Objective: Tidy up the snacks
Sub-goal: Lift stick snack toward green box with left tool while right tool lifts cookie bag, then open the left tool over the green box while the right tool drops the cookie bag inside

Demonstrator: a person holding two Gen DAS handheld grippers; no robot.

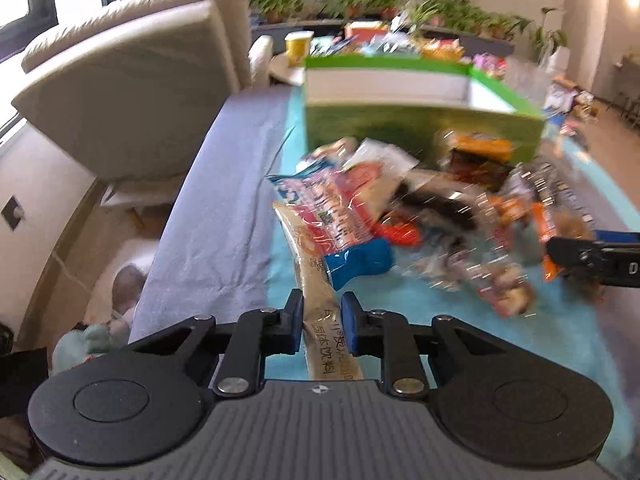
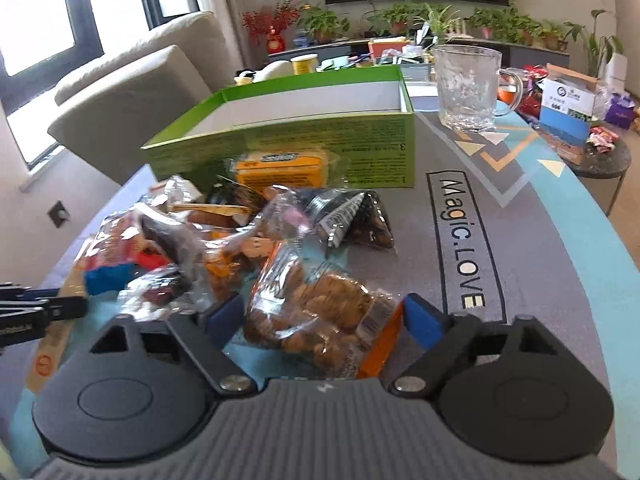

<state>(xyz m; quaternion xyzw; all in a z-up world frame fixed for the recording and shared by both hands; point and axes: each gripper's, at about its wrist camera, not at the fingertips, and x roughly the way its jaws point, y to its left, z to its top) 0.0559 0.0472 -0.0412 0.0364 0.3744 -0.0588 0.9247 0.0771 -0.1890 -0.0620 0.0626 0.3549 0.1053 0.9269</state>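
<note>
Both hands are at the pick-up step: snacks lie heaped on the counter (image 2: 452,240) in front of the open green box (image 2: 280,136), which looks empty and is presumably where they go.

The left tool (image 1: 320,326) has its jaws narrowed around the near end of a long beige drink-powder sachet (image 1: 310,268). The blue pads sit close on either side of it, but I cannot tell whether they press on it yet. The sachet lies flat, its long axis running from between the jaws away toward the heap, where its far end slips under a red and blue packet (image 1: 340,224).

The right tool (image 2: 324,316) stands wide open astride a clear bag of brown cookies (image 2: 316,320), pads clear of both sides. The bag lies with its length running roughly from the tool toward the box, orange strip at its near right end.

Next, by my reading: each tool closes firmly, lifts clear of the crinkly neighbours, then carries over the box's near wall
</note>
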